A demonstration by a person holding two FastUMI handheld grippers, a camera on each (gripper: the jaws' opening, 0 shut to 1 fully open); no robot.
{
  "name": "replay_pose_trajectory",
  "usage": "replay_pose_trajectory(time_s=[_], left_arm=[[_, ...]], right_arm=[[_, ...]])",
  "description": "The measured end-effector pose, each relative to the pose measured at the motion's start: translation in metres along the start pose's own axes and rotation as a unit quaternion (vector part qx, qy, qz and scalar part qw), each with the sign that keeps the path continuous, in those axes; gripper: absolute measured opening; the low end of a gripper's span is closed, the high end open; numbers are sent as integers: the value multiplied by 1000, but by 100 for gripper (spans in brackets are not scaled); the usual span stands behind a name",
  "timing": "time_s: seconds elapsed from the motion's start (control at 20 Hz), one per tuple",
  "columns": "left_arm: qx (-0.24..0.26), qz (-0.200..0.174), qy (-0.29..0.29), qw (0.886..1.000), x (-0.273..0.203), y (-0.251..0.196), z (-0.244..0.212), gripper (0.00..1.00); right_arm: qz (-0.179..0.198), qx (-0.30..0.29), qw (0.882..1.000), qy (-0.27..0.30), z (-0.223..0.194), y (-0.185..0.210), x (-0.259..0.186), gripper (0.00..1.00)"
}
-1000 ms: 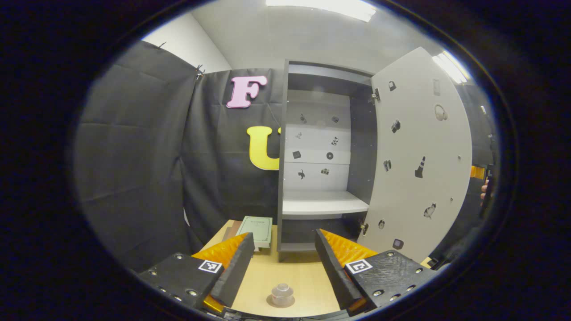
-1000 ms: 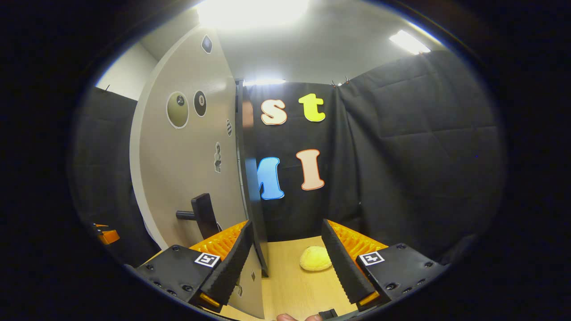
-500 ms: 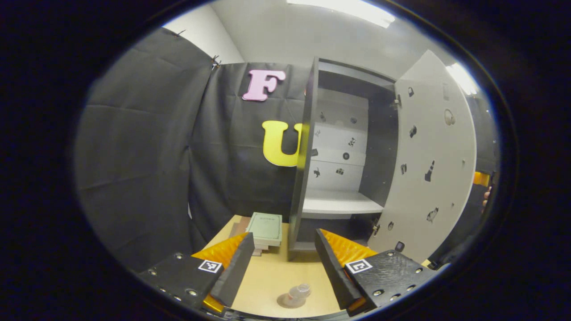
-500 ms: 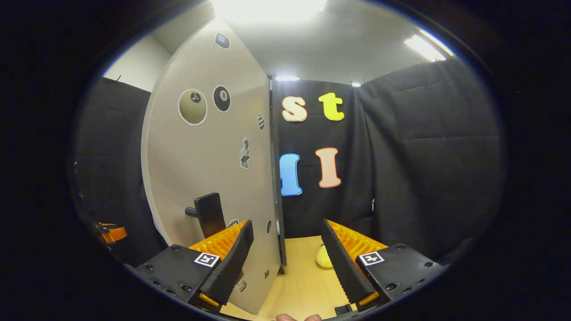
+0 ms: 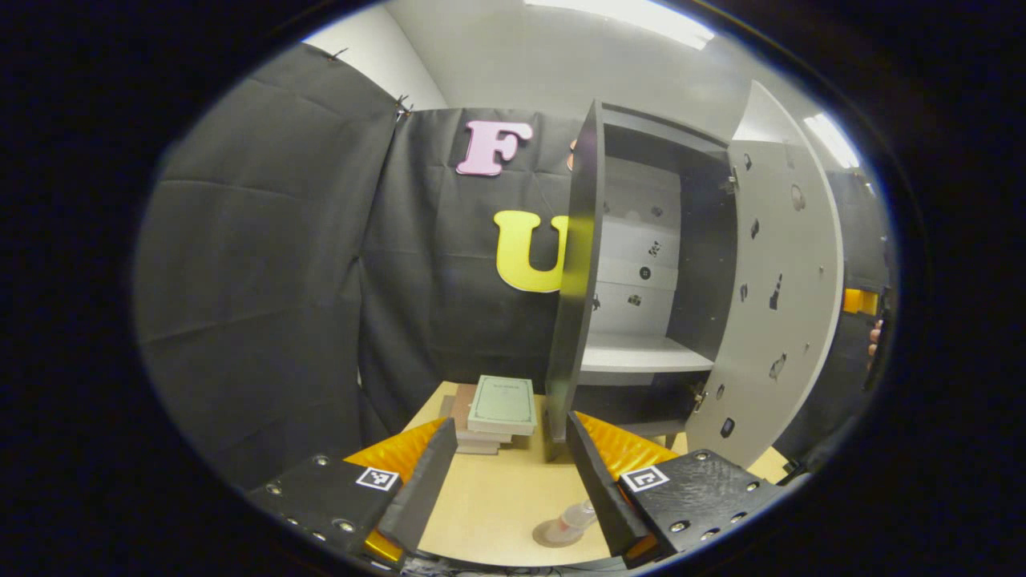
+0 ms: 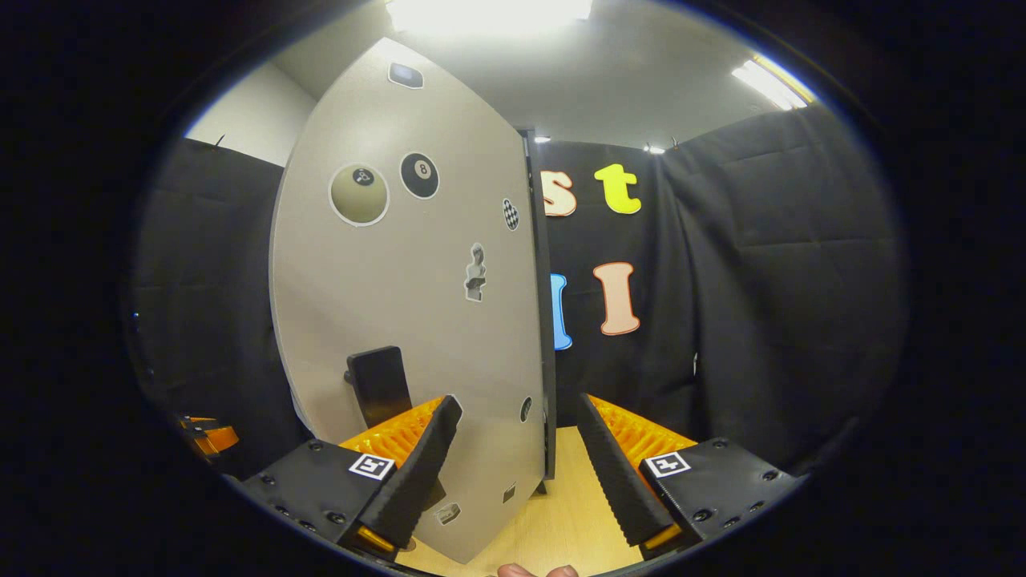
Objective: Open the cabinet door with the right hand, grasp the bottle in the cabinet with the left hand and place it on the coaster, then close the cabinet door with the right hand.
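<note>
With the bottle (image 5: 579,515) already on the coaster (image 5: 555,534) at 5 o'clock in the left gripper view, both the left hand-held gripper (image 5: 506,473) and the right hand-held gripper (image 6: 517,457) are released and empty, so the half-open cabinet door (image 6: 417,304), pushed only by a finger, may slip away or slam.

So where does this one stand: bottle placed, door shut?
Done: the bottle stands on the coaster on the table, and the left gripper is open and empty. In hand: the right gripper, open, faces the door near its handle. Left: the door is ajar and the cabinet needs closing.
</note>
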State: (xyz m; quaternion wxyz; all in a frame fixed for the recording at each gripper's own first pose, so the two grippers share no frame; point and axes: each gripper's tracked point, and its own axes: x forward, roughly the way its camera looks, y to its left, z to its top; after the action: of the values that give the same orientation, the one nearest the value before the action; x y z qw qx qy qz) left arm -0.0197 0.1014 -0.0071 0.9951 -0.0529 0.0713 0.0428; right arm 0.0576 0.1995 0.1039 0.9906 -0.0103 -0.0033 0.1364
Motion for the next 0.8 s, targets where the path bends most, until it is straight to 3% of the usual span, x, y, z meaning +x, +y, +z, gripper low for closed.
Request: replay_pose_trajectory(time_s=[0.4,0.6,0.8], left_arm=[[-12,4,13,1000,13,38,-8,83],[4,15,16,1000,17,54,-7,82],[-5,6,15,1000,21,48,-9,85]], right_arm=[[35,-37,999,-1,1,66,28,97],[81,17,996,-16,1,97,48,97],[77,37,996,7,-7,98,50,98]])
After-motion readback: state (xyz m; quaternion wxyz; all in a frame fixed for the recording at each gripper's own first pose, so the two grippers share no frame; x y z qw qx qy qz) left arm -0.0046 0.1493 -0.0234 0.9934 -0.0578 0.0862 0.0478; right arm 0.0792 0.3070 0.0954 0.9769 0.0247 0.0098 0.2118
